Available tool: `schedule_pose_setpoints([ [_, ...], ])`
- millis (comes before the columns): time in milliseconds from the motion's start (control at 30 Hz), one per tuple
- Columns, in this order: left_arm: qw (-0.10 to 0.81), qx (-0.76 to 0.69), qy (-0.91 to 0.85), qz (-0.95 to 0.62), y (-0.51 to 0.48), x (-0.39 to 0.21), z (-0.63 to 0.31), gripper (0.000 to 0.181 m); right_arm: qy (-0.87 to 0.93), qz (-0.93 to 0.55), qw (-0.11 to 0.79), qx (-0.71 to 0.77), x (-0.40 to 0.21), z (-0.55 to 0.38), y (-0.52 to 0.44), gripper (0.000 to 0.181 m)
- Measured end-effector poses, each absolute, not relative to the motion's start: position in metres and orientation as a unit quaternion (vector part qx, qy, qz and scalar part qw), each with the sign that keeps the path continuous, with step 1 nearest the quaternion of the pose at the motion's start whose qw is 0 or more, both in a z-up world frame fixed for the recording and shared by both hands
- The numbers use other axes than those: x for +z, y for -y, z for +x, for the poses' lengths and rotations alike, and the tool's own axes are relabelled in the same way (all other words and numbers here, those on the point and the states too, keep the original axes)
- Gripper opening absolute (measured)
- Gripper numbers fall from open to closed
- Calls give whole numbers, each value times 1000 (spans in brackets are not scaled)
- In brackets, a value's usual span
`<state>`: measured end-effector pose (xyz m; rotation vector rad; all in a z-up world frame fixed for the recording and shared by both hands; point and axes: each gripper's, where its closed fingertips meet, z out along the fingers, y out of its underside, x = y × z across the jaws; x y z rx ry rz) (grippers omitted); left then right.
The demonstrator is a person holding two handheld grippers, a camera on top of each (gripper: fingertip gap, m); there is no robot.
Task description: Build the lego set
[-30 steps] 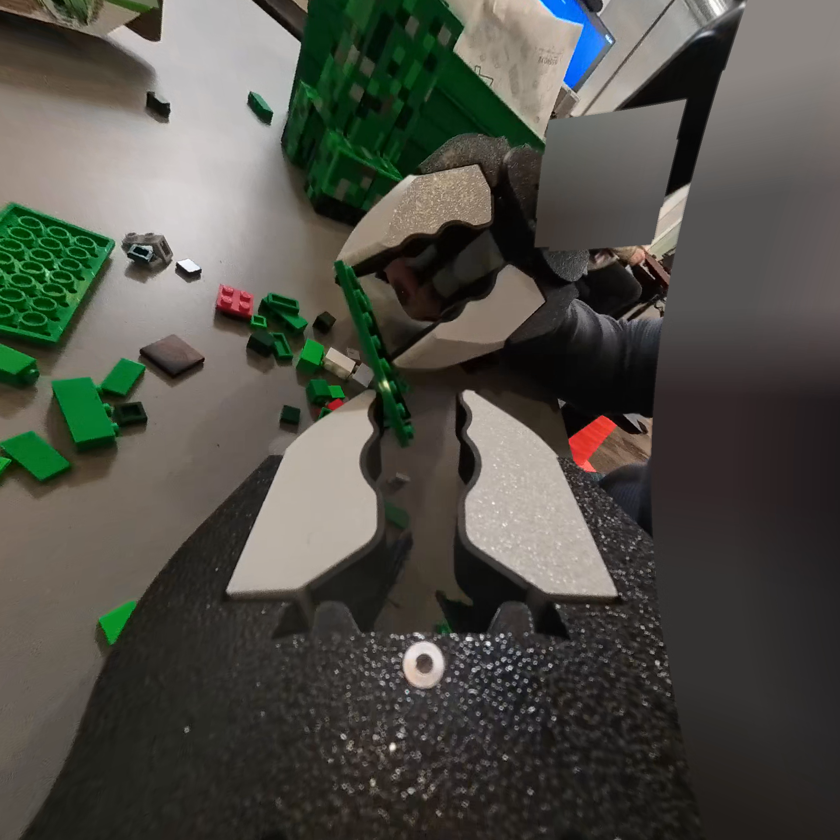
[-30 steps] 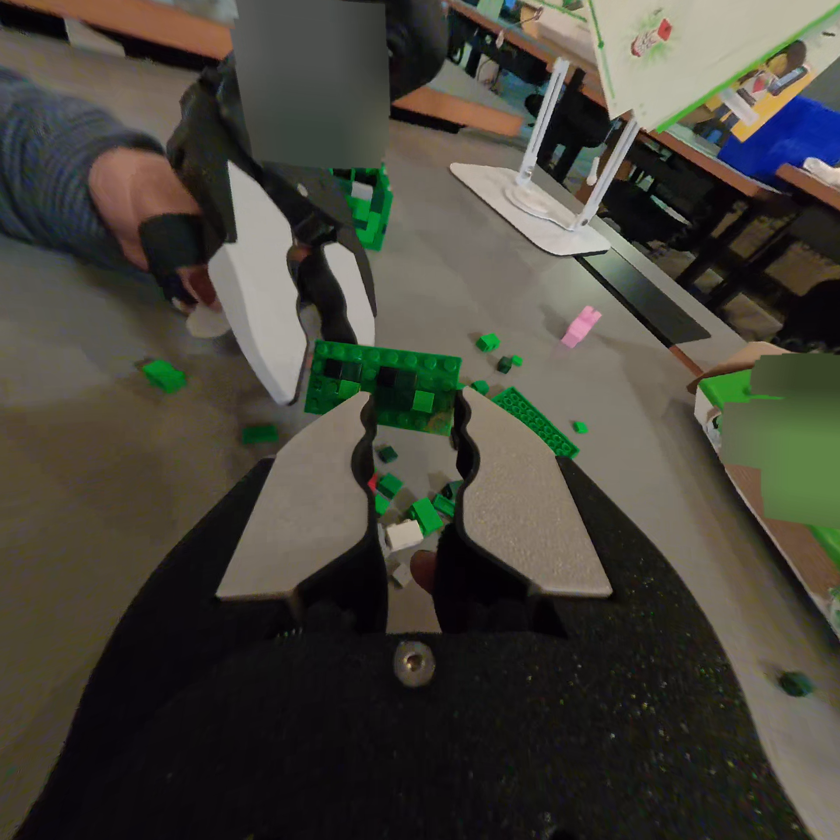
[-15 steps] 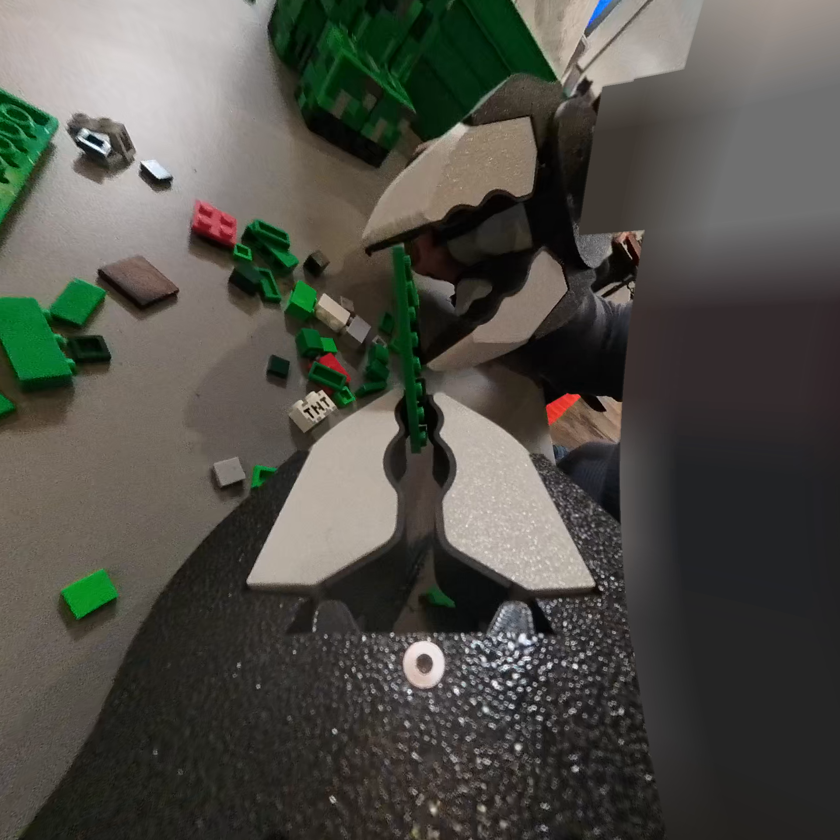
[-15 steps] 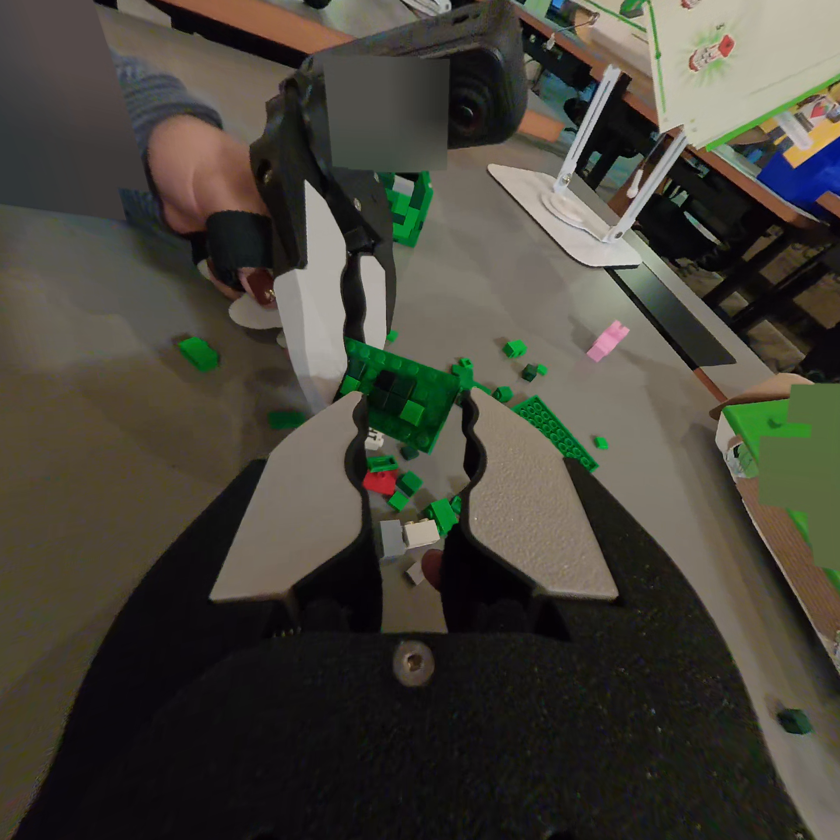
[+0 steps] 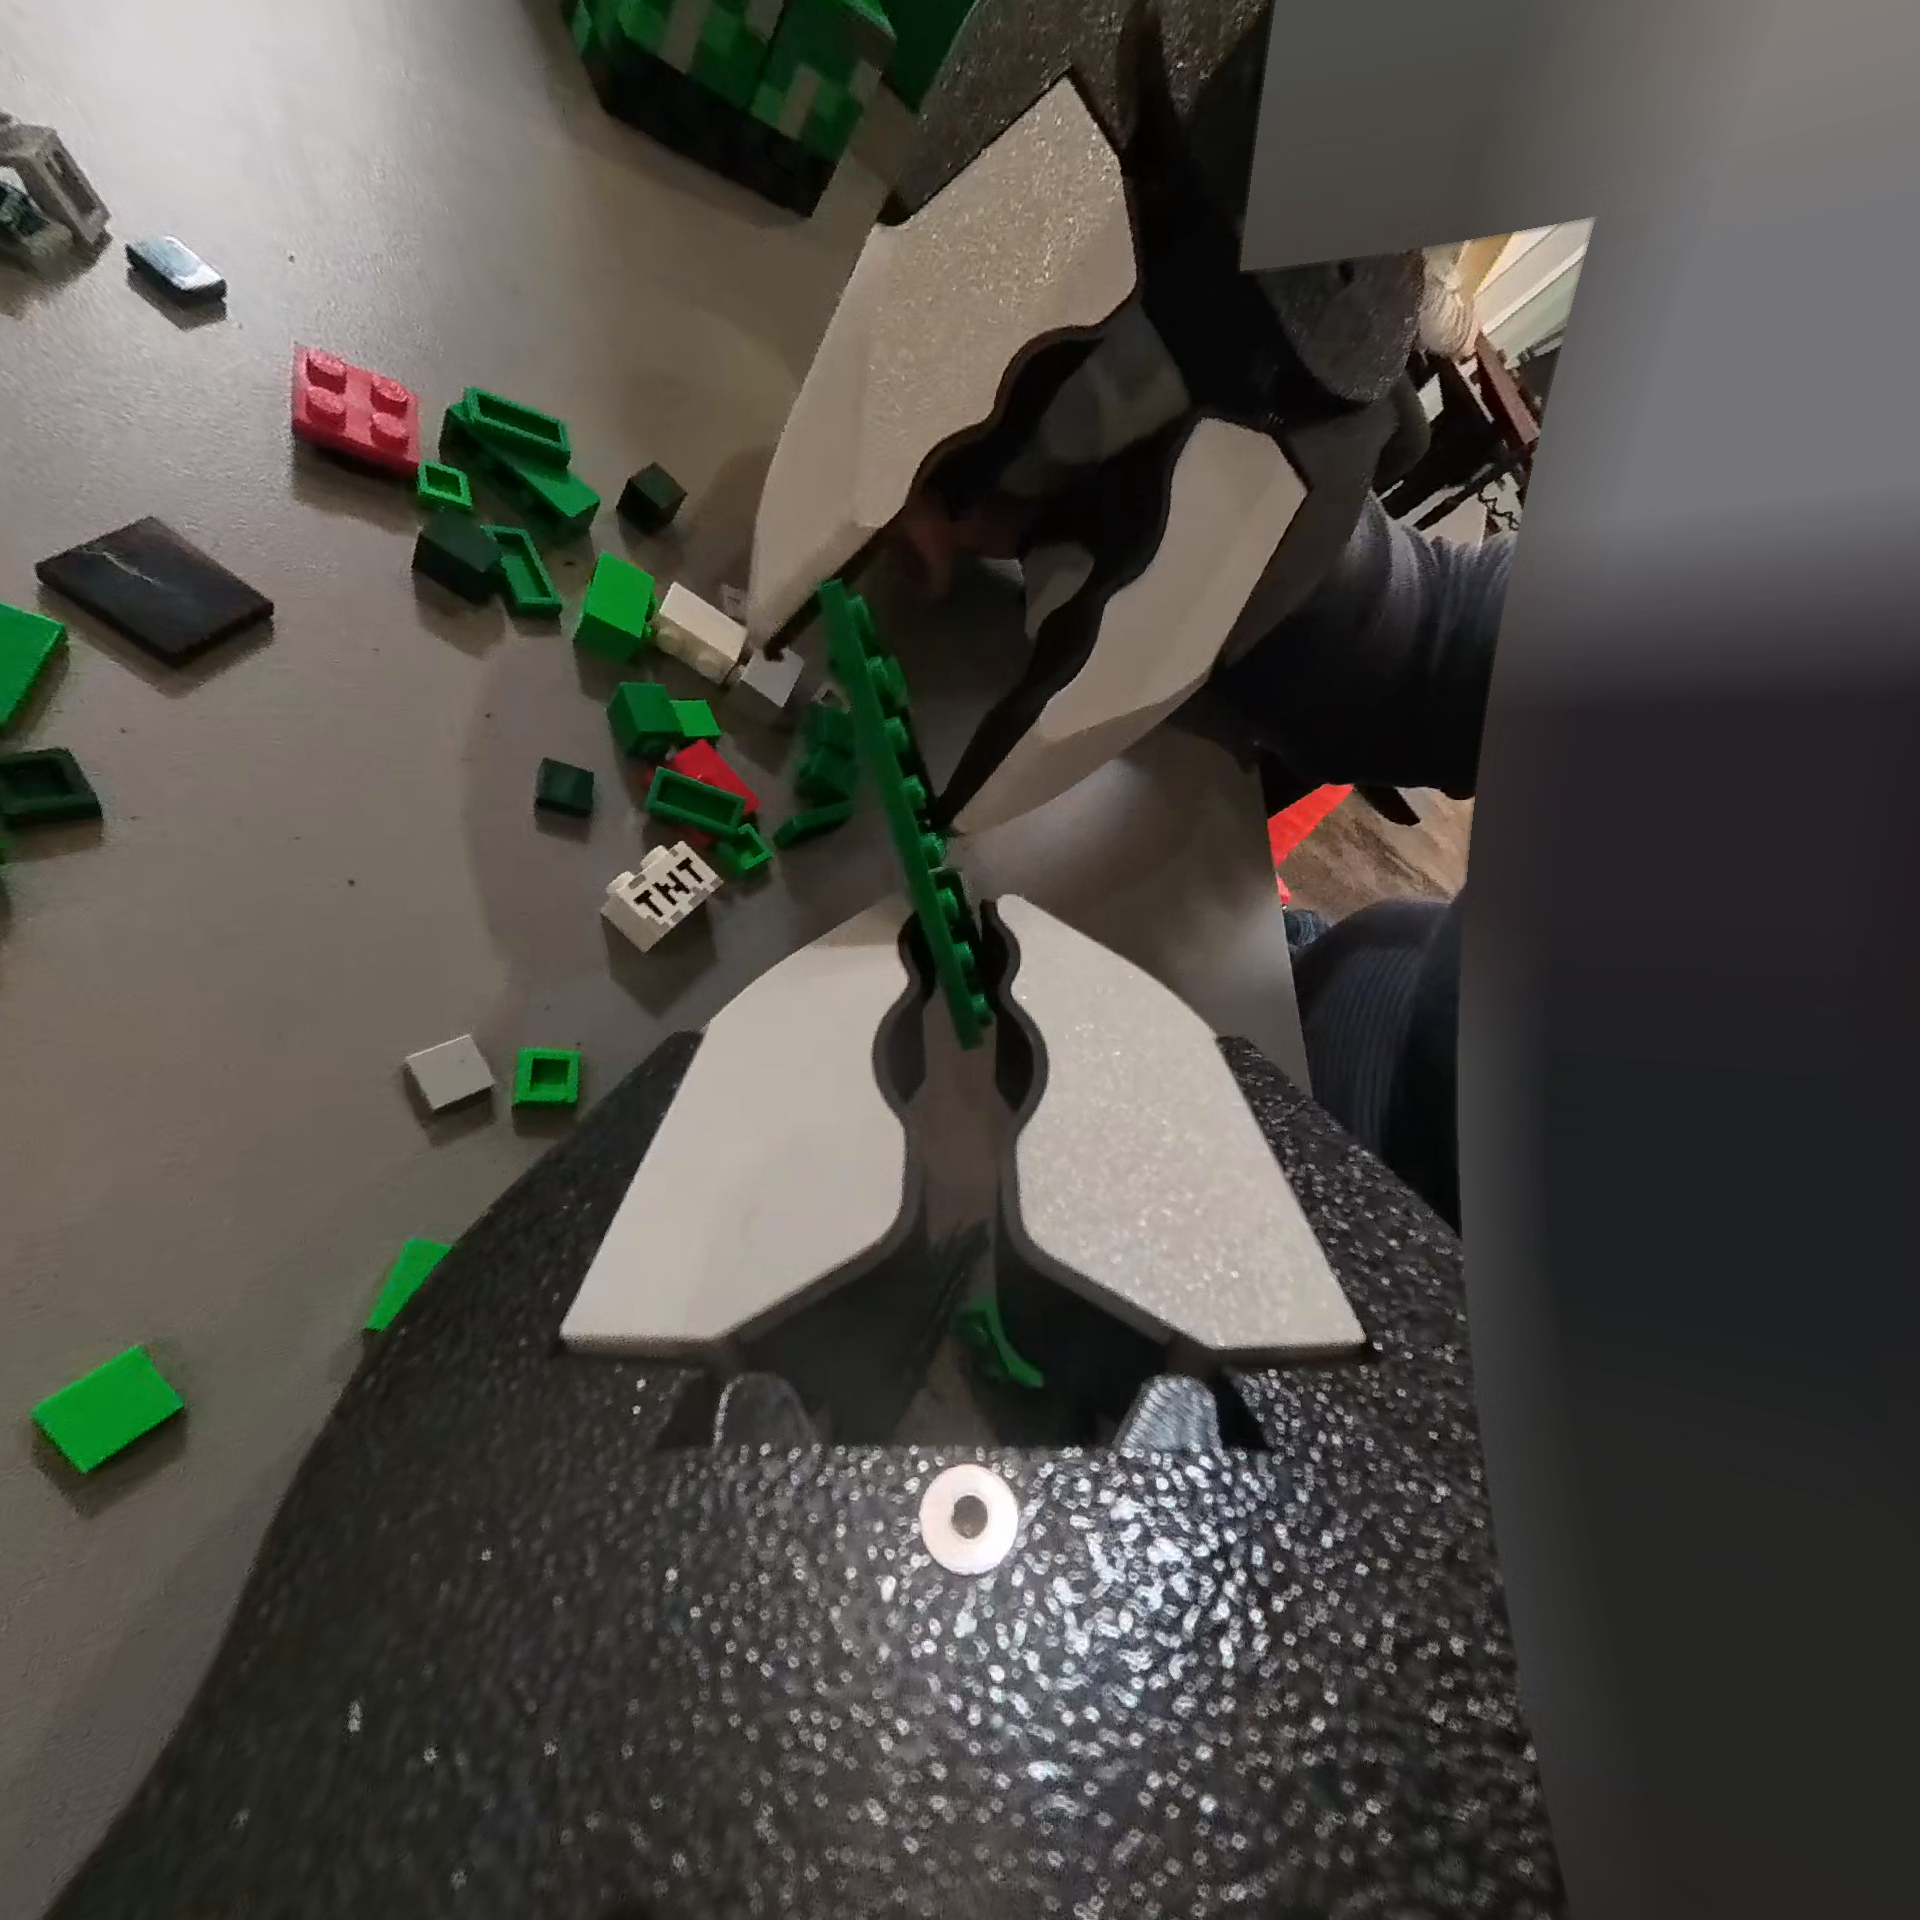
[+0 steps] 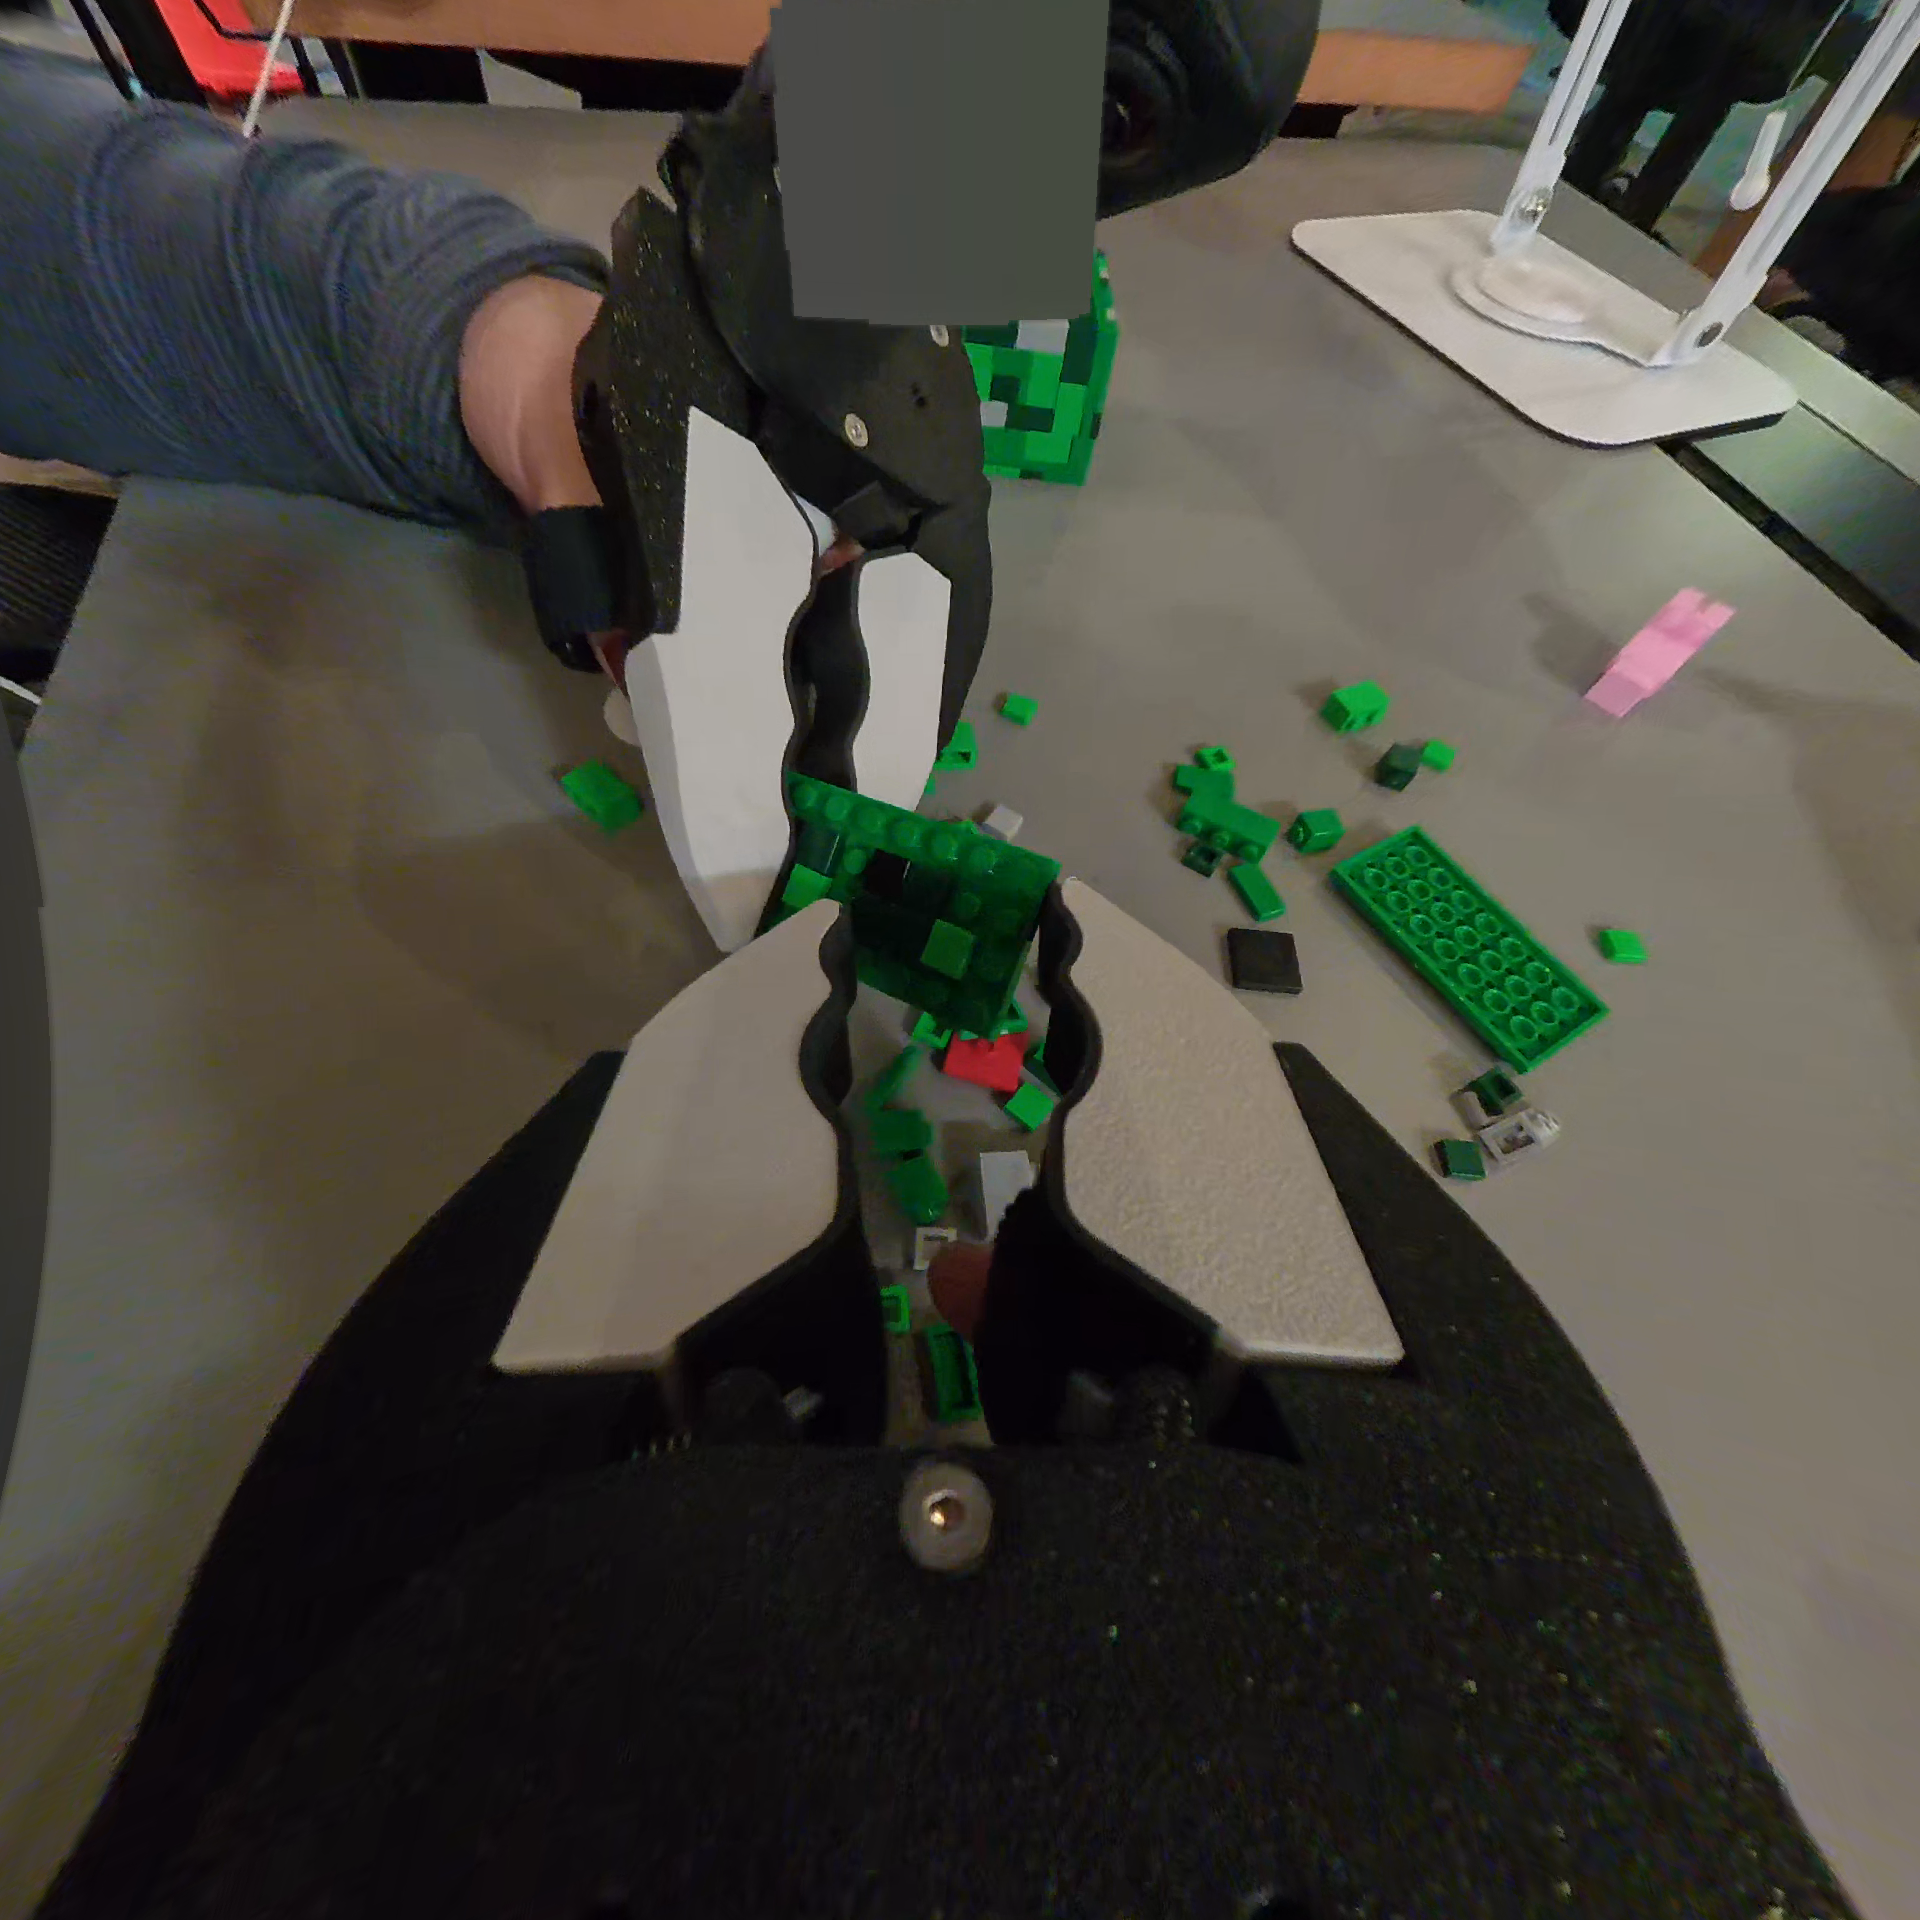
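Left tongs (image 5: 951, 935): narrow, pinched on the near end of the flat green studded lego plate with small dark and light-green tiles pressed on it (image 5: 899, 790); plate stands edge-on, off the bench.
Right tongs (image 6: 940, 920): fingers apart, straddling the plate's width; whether the pads touch its edges — cannot tell.
Plate position: held in the air between the two tongs, above the scatter of small loose green, red and white bricks (image 5: 665, 727) on the grey bench (image 5: 260, 935).
Handling, judged: light, stiff, hard plastic; slick faces, so it could pivot in a one-end grip. Tiles may pop off under a twist. Best hold is across the flat faces or the long edges, near a bare end, clear of the tiles.
Left wrist view only: plate thickness, stud row in profile, a thin red square plate (image 5: 355, 409), a flat black tile (image 5: 156, 587).
Right wrist view only: plate's tiled face (image 6: 925, 914), the long green plate lying underside-up (image 6: 1470, 945), farther off a pink piece (image 6: 1660, 649), a blocky green built model (image 6: 1039, 400), a white stand base (image 6: 1538, 343).
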<state>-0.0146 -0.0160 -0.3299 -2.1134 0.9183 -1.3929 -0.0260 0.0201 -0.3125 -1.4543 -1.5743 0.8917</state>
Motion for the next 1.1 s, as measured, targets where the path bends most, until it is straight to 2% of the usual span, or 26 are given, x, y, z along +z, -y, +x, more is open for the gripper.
schedule_pose_setpoints([
  [367,263,-460,-364,-766,12,-331,-14,9,570,-610,343,431,-312,-25,-22,31],
  [433,282,-424,-393,-765,10,-333,-16,5,536,-595,326,502,-294,-23,-17,8],
  [567,281,-441,-359,-773,5,-332,-17,6,527,-596,354,493,-293,-26,-24,9],
  [600,288,-452,-343,-772,2,-328,-19,6,518,-600,360,492,-292,-26,-28,13],
  [733,308,-470,-282,-777,-12,-322,-25,5,511,-624,394,441,-297,-28,-41,51],
  [833,321,-466,-254,-785,-18,-321,-27,5,521,-632,439,369,-301,-32,-48,71],
  [900,321,-462,-236,-792,-21,-323,-29,5,528,-635,460,326,-303,-33,-52,77],
  [1000,313,-473,-217,-794,-22,-323,-30,5,523,-627,487,309,-296,-34,-55,73],
  [1067,304,-479,-212,-796,-21,-324,-29,5,521,-616,507,304,-290,-33,-56,59],
  [1100,302,-480,-210,-796,-21,-325,-29,5,526,-607,515,299,-289,-32,-55,46],
])
